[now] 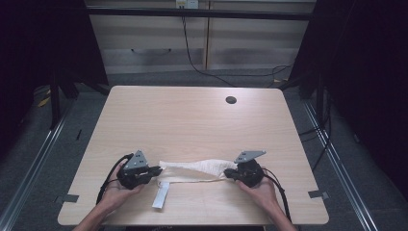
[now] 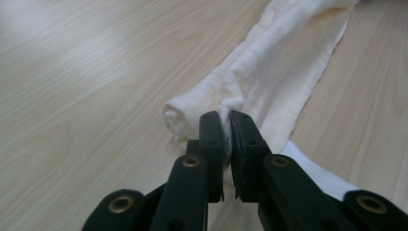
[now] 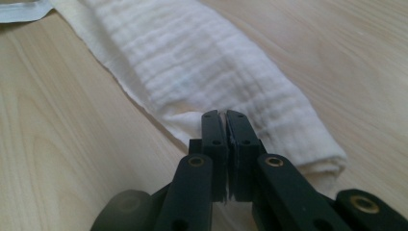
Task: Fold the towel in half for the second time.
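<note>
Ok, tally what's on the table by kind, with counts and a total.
White cloth, rolled: 1
Hand-held gripper: 2, left and right, each clamped on an end of the cloth
Pale flat strip beside the cloth: 1
Total: 4

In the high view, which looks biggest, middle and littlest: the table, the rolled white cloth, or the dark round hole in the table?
1. table
2. rolled white cloth
3. dark round hole, smallest, though it lies farther from the camera
</note>
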`<state>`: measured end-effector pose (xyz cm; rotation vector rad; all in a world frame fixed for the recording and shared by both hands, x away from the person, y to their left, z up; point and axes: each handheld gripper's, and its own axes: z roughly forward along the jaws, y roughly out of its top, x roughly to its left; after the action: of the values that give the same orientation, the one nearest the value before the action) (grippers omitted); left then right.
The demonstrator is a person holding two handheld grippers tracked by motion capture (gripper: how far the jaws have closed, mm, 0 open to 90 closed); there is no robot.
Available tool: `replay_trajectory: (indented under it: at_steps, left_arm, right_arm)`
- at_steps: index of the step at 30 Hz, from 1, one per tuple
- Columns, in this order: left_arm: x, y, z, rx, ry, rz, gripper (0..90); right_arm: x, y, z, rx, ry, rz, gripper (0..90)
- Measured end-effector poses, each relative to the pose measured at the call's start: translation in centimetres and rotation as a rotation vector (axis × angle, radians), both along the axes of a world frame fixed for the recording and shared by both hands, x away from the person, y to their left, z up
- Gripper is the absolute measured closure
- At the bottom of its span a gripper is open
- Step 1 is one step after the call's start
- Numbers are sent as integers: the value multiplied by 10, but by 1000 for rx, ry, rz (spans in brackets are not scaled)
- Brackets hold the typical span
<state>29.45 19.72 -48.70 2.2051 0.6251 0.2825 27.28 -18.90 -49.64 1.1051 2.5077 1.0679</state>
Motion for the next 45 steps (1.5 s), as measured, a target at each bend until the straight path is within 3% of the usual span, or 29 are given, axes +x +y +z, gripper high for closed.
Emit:
replay_trajectory:
  at_steps: [4, 8, 12, 16, 20, 23, 26, 29, 35, 39, 41, 45]
  left_arm:
    - [-4, -4, 0, 17, -10, -13, 846]
    - [-9, -8, -1, 11, -13, -32, 846]
    - [-17, -12, -3, 12, 7, -58, 844]
    - [-18, -14, -6, 4, 32, -90, 831]
    - [-18, -8, -1, -39, 54, -90, 753]
    - [-17, -2, 5, -109, 68, -65, 721]
    - [-13, 3, 12, -162, 69, -61, 700]
    - [-10, 5, 16, -194, 62, -53, 677]
    - [-7, 3, 13, -163, 63, -21, 677]
    - [-4, -4, 10, -155, 76, -34, 705]
    - [-3, -11, 6, -127, 84, -52, 721]
    - [2, -22, -8, -40, 102, -58, 725]
  right_arm:
    - [-6, -12, 3, -35, -16, -33, 872]
    - [-12, -25, 5, -31, -21, -69, 872]
    - [-18, -30, 5, -39, -19, -78, 870]
    - [-18, -34, 3, -11, -6, -78, 861]
    - [-19, -37, 2, 10, -3, -73, 819]
    - [-20, -39, 4, 34, 1, -70, 753]
    - [-22, -41, 7, 51, -1, -75, 667]
    - [-24, -43, 12, 61, -11, -79, 644]
    - [-23, -48, 17, 108, -39, -95, 642]
    - [-22, -49, 20, 141, -58, -92, 746]
    - [-20, -46, 19, 150, -54, -79, 765]
    - [-12, -37, 7, 96, -16, -61, 729]
